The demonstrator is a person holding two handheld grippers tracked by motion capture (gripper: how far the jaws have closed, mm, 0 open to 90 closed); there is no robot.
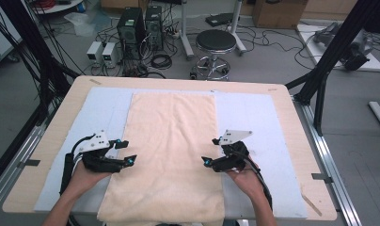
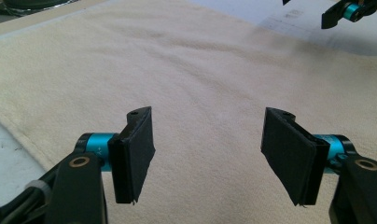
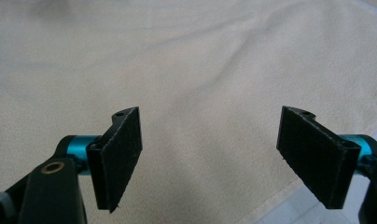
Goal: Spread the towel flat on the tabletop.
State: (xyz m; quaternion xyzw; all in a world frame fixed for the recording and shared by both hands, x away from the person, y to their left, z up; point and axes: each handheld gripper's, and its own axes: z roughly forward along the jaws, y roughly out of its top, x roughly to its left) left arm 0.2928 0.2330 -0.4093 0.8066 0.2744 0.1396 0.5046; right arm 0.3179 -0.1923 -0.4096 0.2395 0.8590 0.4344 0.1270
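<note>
High view shows the cream towel (image 1: 171,150) lying flat down the middle of a pale blue mat (image 1: 254,122) on the table (image 1: 61,117), its near edge hanging just over the table's front. The left gripper (image 1: 124,151) sits at the towel's left edge and the right gripper (image 1: 208,151) at its right edge, both facing inward; each has its jaws standing apart with nothing between them. The likely trouble from here is an uneven pickup: if one pair of jaws closes on the towel's hem while the other closes on a bare layer or on the mat beneath, the cloth would skew or drag the mat along. Jaws coming down too shallow could also slip off the thin edge. The left gripper view shows the hem against the mat at its lower left, and the right gripper (image 2: 345,11) far off. The right gripper view shows soft ripples in the cloth (image 3: 186,70) that the high view flattens out.
</note>
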